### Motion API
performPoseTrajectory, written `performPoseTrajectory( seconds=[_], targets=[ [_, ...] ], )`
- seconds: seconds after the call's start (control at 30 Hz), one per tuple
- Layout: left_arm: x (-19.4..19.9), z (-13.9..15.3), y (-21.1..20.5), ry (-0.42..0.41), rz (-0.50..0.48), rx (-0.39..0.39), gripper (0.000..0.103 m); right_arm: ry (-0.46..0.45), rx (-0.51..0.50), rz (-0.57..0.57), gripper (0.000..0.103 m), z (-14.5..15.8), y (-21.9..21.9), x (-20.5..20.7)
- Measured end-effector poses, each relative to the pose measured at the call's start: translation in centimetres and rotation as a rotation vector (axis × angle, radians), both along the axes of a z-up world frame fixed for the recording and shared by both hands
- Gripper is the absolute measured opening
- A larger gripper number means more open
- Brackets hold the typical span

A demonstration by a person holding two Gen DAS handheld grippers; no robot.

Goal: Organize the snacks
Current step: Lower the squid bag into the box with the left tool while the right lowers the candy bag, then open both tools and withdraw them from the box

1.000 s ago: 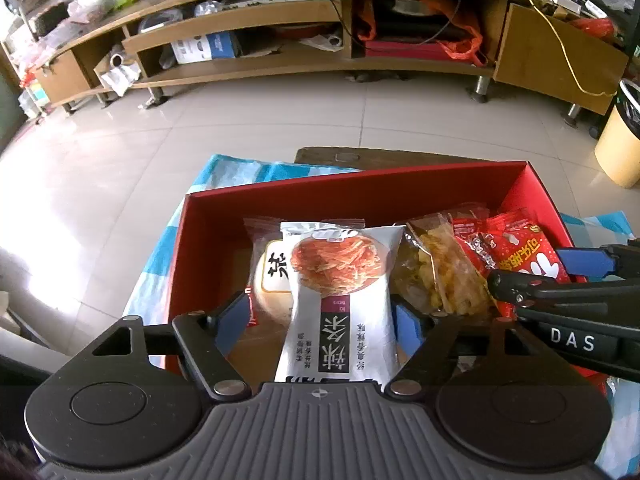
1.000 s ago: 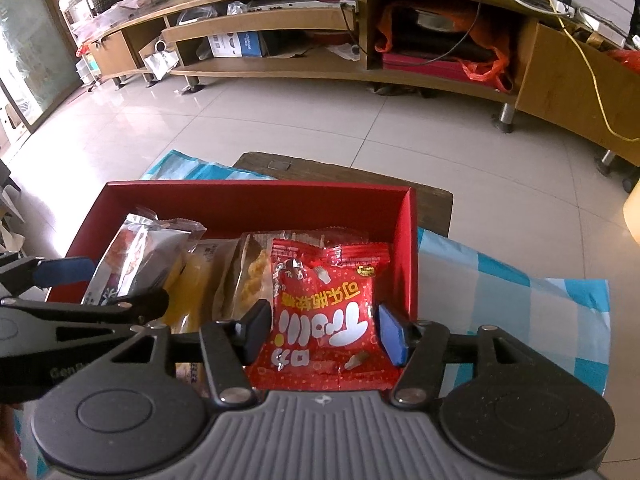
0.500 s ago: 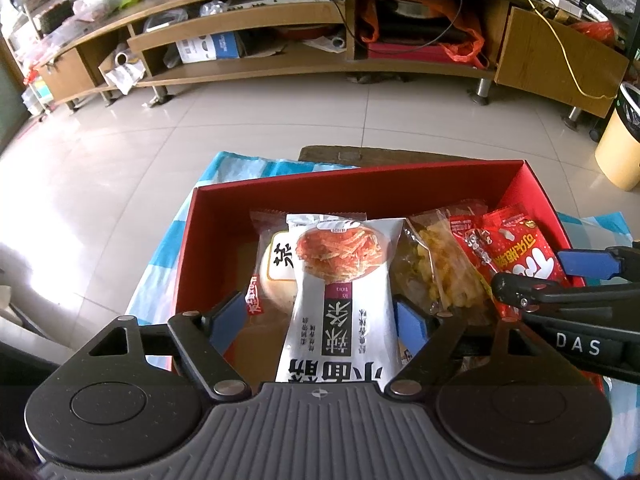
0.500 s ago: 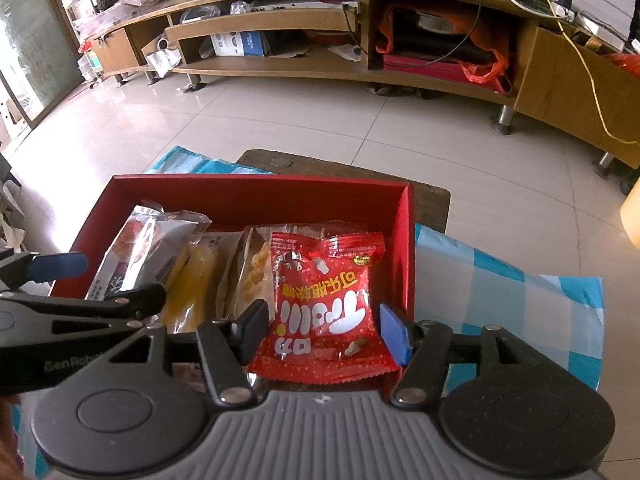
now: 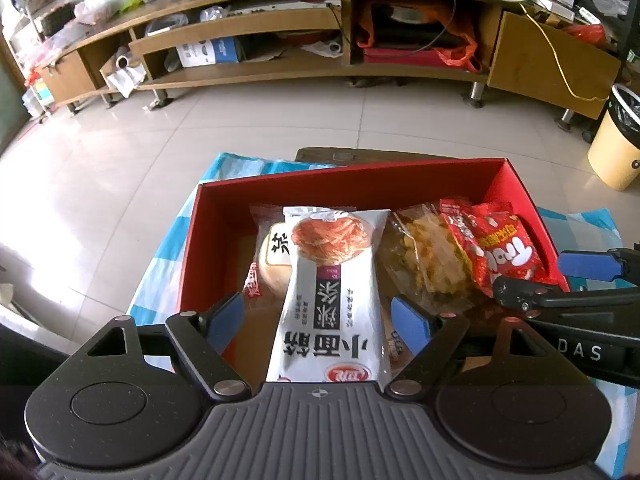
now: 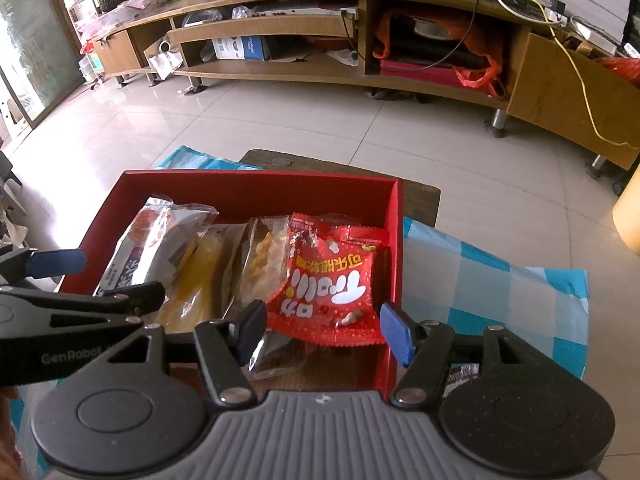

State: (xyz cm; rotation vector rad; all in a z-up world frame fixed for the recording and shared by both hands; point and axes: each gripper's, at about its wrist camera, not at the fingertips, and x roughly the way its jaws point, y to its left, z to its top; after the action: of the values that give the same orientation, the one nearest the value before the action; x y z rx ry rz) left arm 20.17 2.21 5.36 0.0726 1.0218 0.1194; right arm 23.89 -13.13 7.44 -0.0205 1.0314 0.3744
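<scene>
A red box (image 5: 340, 176) on the table holds several snack packets. A white noodle-snack packet (image 5: 332, 280) lies between the fingers of my left gripper (image 5: 316, 320). Its jaws are opening and the pads stand clear of the packet's sides. To its right are a clear bag of yellow crisps (image 5: 428, 256) and a red packet (image 5: 496, 248). In the right wrist view, the red packet (image 6: 332, 280) rests against the box's right wall (image 6: 394, 248). My right gripper (image 6: 323, 334) straddles it, open, with small gaps at both pads. The left gripper (image 6: 100, 280) shows at the left edge.
The box sits on a blue-and-white checked cloth (image 6: 500, 288) over a small wooden table (image 6: 420, 200). A small wrapper (image 6: 464, 372) lies on the cloth by the box. Tiled floor, a long wooden TV stand (image 5: 320, 20) and a yellow bin (image 5: 616, 144) lie beyond.
Both pairs of jaws have spread wider. The right pads have come off the sides of the red packet, which now lies lower in the box. The right gripper has drawn back slightly.
</scene>
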Motion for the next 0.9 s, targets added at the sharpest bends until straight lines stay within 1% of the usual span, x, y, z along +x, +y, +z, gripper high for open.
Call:
performPoseTrajectory(
  seconds=[0.37,0.77,0.9],
  targets=[
    [-1.7,0.7,-0.2,0.004,-0.003,-0.015,0.086,-0.002,-0.002,0.001,0.063,0.7,-0.4,-1.5],
    [-4.0,0.8,-0.7,0.015,-0.013,-0.041,0.086,0.0,-0.013,0.002,0.063,1.0,-1.3,-3.9],
    [-5.2,0.5,-1.2,0.024,-0.029,-0.052,0.087,0.001,-0.01,0.002,0.067,1.0,-2.1,-5.1]
  ],
)
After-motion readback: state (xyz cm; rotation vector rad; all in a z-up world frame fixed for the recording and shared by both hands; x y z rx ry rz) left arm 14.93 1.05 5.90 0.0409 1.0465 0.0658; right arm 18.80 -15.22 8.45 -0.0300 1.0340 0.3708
